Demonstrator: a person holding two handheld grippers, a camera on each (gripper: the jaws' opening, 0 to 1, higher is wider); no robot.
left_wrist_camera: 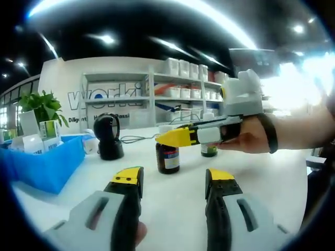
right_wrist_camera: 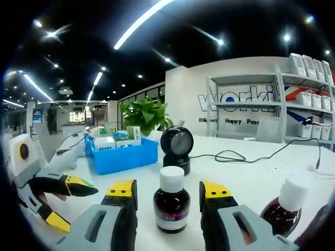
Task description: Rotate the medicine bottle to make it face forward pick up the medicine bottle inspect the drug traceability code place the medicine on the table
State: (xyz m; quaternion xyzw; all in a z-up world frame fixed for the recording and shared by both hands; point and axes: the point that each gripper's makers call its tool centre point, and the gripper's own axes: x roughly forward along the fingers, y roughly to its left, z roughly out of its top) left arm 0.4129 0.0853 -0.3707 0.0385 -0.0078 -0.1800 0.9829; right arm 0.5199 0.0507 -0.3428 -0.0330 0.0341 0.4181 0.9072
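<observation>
A brown medicine bottle point(right_wrist_camera: 171, 204) with a white cap stands upright on the white table point(right_wrist_camera: 251, 183), its label toward the camera. My right gripper point(right_wrist_camera: 168, 191) is open, one jaw on each side of the bottle with a small gap to it. In the left gripper view the right gripper point(left_wrist_camera: 170, 137), held by a hand, crosses in front of the neck of that bottle point(left_wrist_camera: 168, 159). My left gripper point(left_wrist_camera: 174, 178) is open with nothing between its jaws, short of the bottle. That left gripper point(right_wrist_camera: 78, 209) also appears at the left of the right gripper view.
A second brown bottle point(right_wrist_camera: 285, 209) leans at the right, and a green-labelled bottle point(left_wrist_camera: 208, 151) stands behind the hand. A black scanner point(right_wrist_camera: 176, 146) with its cable point(right_wrist_camera: 246, 156), a blue bin point(right_wrist_camera: 123, 154) of boxes and a plant point(right_wrist_camera: 144, 115) sit further back. Shelves point(left_wrist_camera: 183, 89) line the wall.
</observation>
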